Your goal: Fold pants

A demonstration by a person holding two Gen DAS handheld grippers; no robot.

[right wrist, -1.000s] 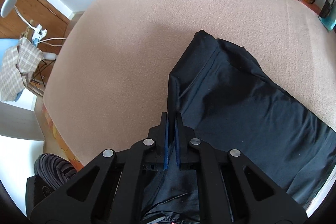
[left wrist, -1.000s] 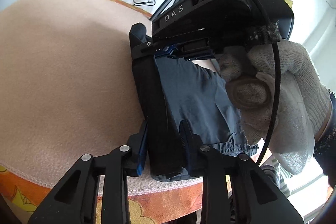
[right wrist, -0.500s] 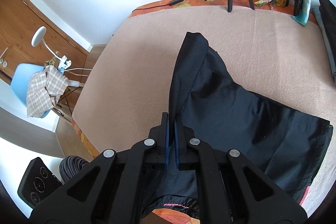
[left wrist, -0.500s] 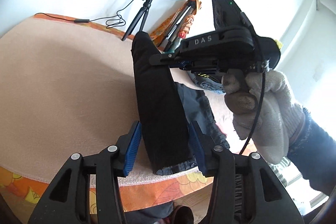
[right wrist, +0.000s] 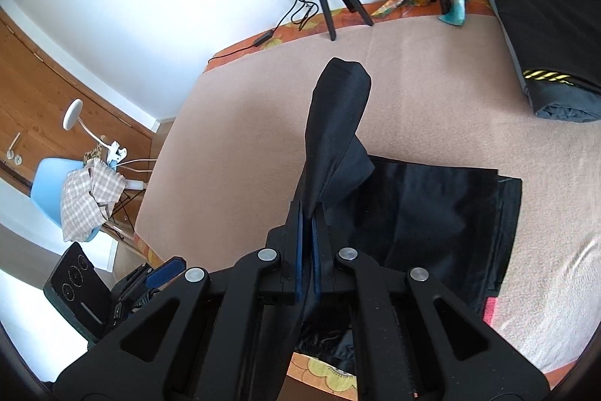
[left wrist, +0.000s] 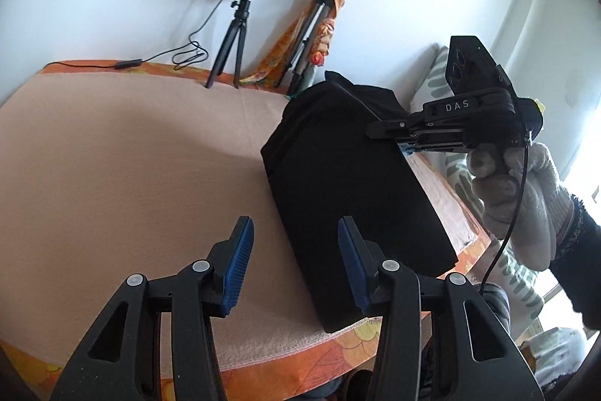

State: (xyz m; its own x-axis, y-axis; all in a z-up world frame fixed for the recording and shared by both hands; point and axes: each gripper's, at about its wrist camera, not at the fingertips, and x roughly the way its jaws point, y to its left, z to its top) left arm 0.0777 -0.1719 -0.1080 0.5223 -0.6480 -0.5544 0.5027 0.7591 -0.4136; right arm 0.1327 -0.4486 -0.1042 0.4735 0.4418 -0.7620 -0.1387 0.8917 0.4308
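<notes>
Black pants (left wrist: 349, 190) lie on the beige blanket (left wrist: 124, 175) at the near right part of the surface, one end reaching the blanket's front edge. In the right wrist view, the flat portion of the garment spreads to the right, while one section rises as a narrow peak above the rest.

Right gripper (right wrist: 308, 250): fingers nearly together, clamped on a fold of the fabric, which runs up from between the blue pads. In the left wrist view, this gripper is held level above the far right corner of the garment, gripped from below by a hand in a light knit glove (left wrist: 514, 190).

Left gripper (left wrist: 295, 264): fingers spread wide, holding nothing. It is positioned above the blanket's front edge; its right finger overlaps the garment's left edge in the view, and its left finger sits over bare blanket.

A ring light on a tripod (left wrist: 240, 21) stands at the far edge.
</notes>
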